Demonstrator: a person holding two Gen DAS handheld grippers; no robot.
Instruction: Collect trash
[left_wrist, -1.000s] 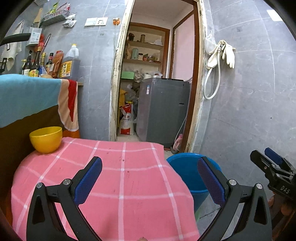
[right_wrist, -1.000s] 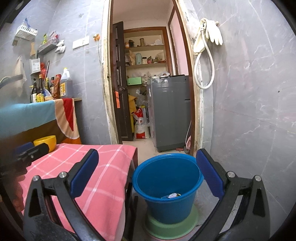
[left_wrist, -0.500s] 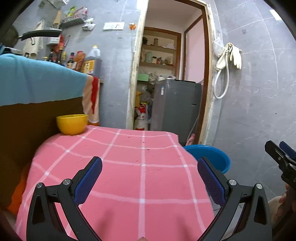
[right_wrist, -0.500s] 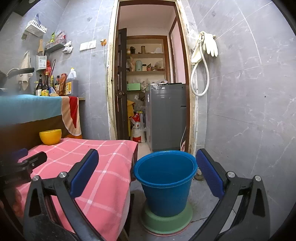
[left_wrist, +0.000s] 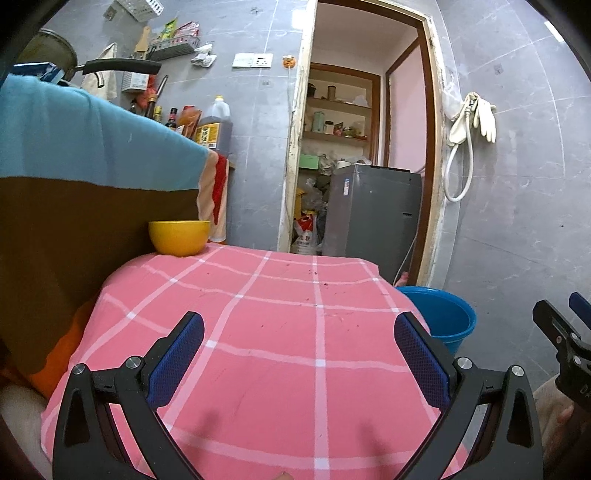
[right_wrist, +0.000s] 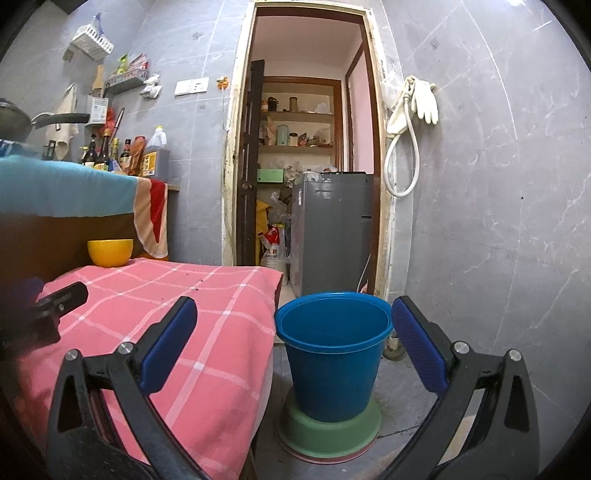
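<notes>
Pink checked cloth (left_wrist: 280, 332) bare but yellow bowl (left_wrist: 179, 237); blue bucket (right_wrist: 332, 350) contents unclear; both grippers' fingers wide.

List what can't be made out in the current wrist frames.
- Blue bucket contents: right wrist view sits too low, its wall hides the bottom; in the left wrist view the pink tablecloth covers most of it.
- Yellow bowl inside: seen side-on in both views.
- Bottle labels: too small.
- Right gripper in the left view: cut off by the edge.
</notes>
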